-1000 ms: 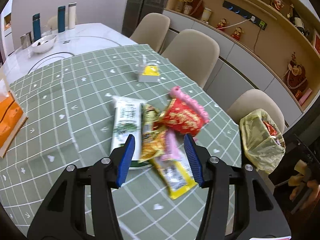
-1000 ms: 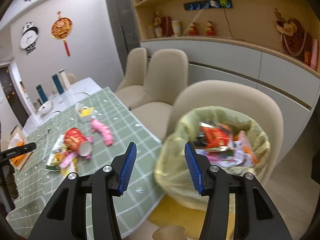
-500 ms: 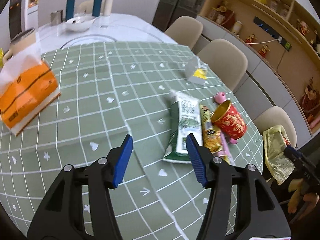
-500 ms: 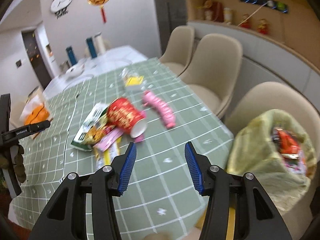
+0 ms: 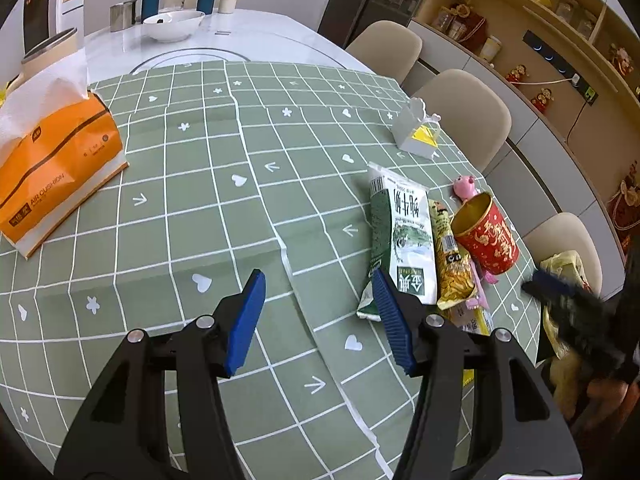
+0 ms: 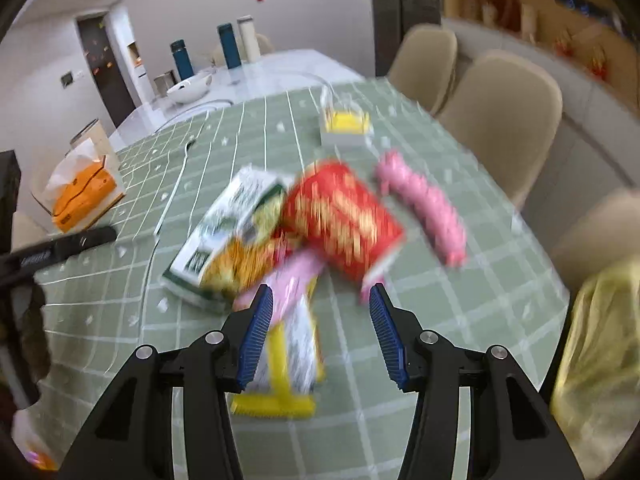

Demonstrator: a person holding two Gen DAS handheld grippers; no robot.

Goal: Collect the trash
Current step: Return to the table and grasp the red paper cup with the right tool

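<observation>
We are holding the left tongs (image 5: 318, 320) spread over bare green checked tablecloth (image 5: 192, 200), their jaws having just been opening, with nothing between them. The right tongs (image 6: 320, 326) are hanging spread and empty too, a yellow wrapper (image 6: 286, 360) lying just below their left jaw. Just beyond their tips the blurred trash pile is lying: green-white packet (image 5: 402, 240), red paper cup (image 6: 344, 220), pink wrapper (image 6: 424, 204). The yellow trash bag (image 6: 596, 344) is sitting off to their right. Farther away, left of the left tongs, an orange tissue pack (image 5: 56, 160) is resting.
</observation>
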